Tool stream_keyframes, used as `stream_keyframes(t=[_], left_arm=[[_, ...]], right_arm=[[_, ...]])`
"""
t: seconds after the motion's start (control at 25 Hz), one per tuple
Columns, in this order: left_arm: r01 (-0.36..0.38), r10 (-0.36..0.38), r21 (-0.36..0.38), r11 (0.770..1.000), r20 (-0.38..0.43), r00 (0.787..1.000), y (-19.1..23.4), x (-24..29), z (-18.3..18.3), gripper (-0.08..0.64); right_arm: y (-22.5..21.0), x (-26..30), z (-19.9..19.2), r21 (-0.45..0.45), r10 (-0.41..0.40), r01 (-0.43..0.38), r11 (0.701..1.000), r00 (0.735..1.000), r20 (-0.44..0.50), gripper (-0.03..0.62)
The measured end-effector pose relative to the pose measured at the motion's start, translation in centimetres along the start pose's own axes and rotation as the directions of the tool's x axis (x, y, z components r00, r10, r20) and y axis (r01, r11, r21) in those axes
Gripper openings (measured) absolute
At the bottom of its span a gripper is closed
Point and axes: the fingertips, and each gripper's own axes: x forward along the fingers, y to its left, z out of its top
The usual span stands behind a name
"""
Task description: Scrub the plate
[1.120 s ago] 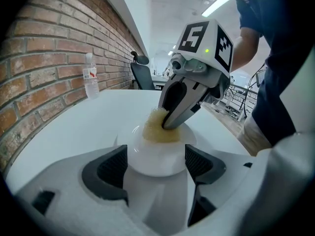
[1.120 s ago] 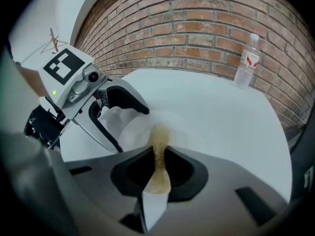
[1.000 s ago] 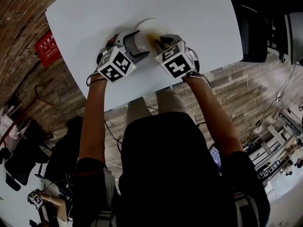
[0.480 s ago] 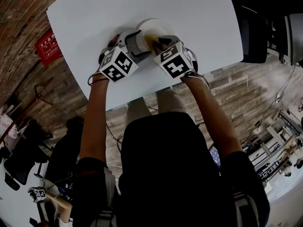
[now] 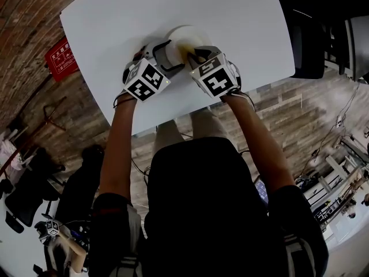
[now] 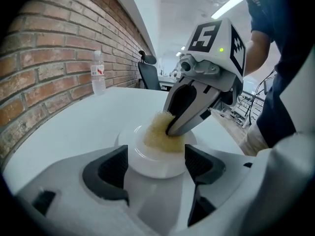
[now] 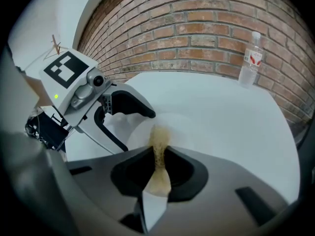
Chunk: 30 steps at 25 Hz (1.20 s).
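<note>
Right claw [image 7: 157, 156] pinches yellow sponge [image 7: 160, 135] flat — pressed onto round white plate [image 6: 132, 149]; left claw [image 6: 156, 160] clamps plate rim.

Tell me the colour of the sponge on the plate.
The sponge is pale yellow-tan; it shows best in the left gripper view.

Table [image 5: 230, 16] open all round plate [image 5: 187, 36]; left gripper [image 6: 155, 163] on rim, right gripper [image 7: 158, 163] w/ sponge [image 6: 157, 134] crowd it. Water bottle [image 7: 251, 58] far off.

Water bottle [image 7: 251, 59] near brick wall [image 7: 197, 28], office chair [image 6: 148, 73], red sign [image 5: 61, 59]
</note>
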Motion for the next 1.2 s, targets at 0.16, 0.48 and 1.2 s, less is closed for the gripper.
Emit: stream_keyframes(t=[0.16, 0.48, 1.2], left_arm=[[-0.035, 0.035, -0.015, 0.999, 0.001, 0.999, 0.0, -0.8, 0.4, 0.350], [-0.024, 0.030, -0.102, 0.994, 0.062, 0.998, -0.6, -3.5, 3.0, 0.348], [-0.197, 0.243, -0.196, 0.961, 0.248, 0.938, 0.9, -12.7, 10.0, 0.046]], right_arm=[[0.0, -0.5, 0.1, -0.006, -0.006, 0.006, 1.000, 1.000, 0.015, 0.055], [-0.5, -2.3, 0.3, 0.026, -0.025, 0.024, 0.999, 0.998, 0.060, 0.055], [0.4, -8.7, 6.3, 0.111, -0.094, 0.066, 0.992, 0.959, 0.267, 0.055]])
